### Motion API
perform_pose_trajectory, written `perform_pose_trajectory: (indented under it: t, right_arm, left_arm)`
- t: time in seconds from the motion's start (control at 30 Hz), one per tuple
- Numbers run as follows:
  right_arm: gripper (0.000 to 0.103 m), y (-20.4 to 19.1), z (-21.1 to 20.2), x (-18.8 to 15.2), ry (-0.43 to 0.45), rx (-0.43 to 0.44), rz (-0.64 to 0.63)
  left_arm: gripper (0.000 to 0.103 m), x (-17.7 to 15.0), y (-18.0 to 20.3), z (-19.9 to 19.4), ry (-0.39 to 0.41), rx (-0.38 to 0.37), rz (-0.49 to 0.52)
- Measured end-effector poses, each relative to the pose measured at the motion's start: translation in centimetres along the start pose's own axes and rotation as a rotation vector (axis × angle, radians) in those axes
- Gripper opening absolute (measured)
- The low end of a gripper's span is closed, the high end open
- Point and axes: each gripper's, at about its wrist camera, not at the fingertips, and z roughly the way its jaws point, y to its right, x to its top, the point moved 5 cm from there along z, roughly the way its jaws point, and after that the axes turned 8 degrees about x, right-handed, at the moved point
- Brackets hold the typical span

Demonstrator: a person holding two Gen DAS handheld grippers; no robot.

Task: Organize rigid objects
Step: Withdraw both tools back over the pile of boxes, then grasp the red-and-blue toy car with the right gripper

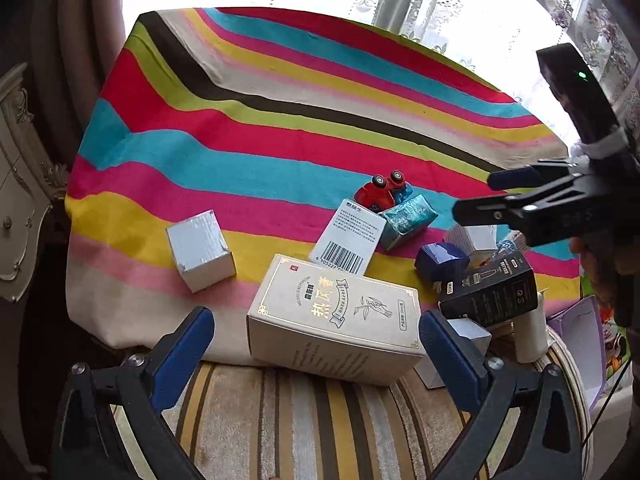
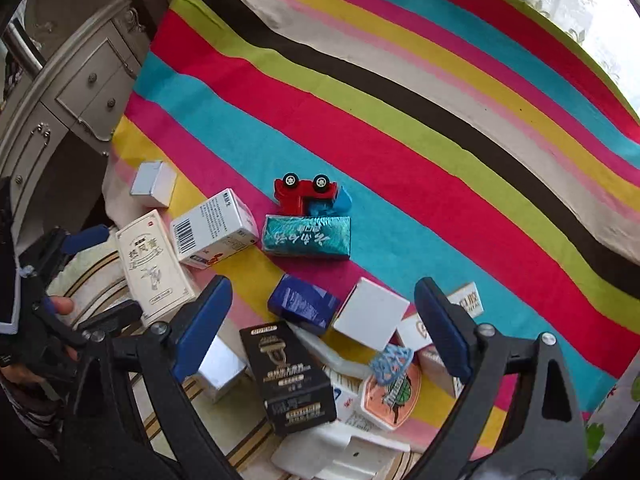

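Left gripper point(image 1: 316, 344) angled steeply down, fingers point(image 1: 182, 356) spread wide, nothing held; the cream cardboard box point(image 1: 336, 320) with gold print lies between the blue pads, untouched, at the near edge of the striped cloth surface point(image 1: 240, 128). Right gripper point(image 2: 324, 328) points down harder, fingers point(image 2: 442, 328) wide open and empty, hovering over a pile: glossy black carton point(image 2: 288, 376), dark-blue foil-wrapped block point(image 2: 304, 304), plain white cube point(image 2: 370, 314). Red toy truck point(image 2: 306, 194) lies tipped on its side, touching the teal foil-wrapped pack point(image 2: 308, 236).
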Motion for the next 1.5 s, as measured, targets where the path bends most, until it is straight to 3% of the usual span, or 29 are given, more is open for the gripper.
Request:
perform_pose_trajectory:
  t: [0.07,0.23,0.3,0.5,0.6,0.7,0.97,1.2,1.33,1.5]
  right_arm:
    - [0.094,0.1,1.7,1.2,-0.023,0.023,-0.023]
    - [0.094,3.5,4.6,3.6,-0.025,0.257,0.171]
    - [0.094,3.9,5.8,4.0,-0.044,0.289,0.185]
    - [0.095,2.1,8.7,4.0,-0.154,0.175,0.1]
    - [0.094,1.9,10.0,3.9,-0.192,0.178,0.124]
    - [0.07,2.1,9.5,4.2,-0.179,0.196,0.155]
    - [0.07,2.5,7.3,4.8,-0.158,0.22,0.233]
    - [0.068,2.0,7.1,6.0,-0.131,0.191,0.211]
    - [0.078,2.6,6.5,5.9,-0.1,0.153,0.214]
    - [0.081,1.7,7.2,5.6,-0.134,0.12,0.131]
  left_arm:
    - [0.103,0.0,0.6,0.4,-0.005,-0.033,0.041]
    - [0.103,-0.3,1.6,1.6,-0.021,-0.084,0.097]
    - [0.103,-0.1,2.0,1.7,-0.015,-0.089,0.119]
    - [0.103,-0.6,1.6,2.5,-0.045,-0.112,0.096]
    - [0.103,-0.7,1.3,2.7,-0.048,-0.12,0.079]
    - [0.102,-0.7,1.1,2.6,-0.038,-0.13,0.07]
    - [0.102,-0.8,0.9,2.2,-0.034,-0.154,0.047]
    - [0.102,-0.9,0.5,2.2,-0.038,-0.173,0.025]
    - [0.102,-0.9,0.5,2.4,-0.041,-0.177,0.03]
    - [0.102,-1.0,0.6,2.4,-0.044,-0.18,0.029]
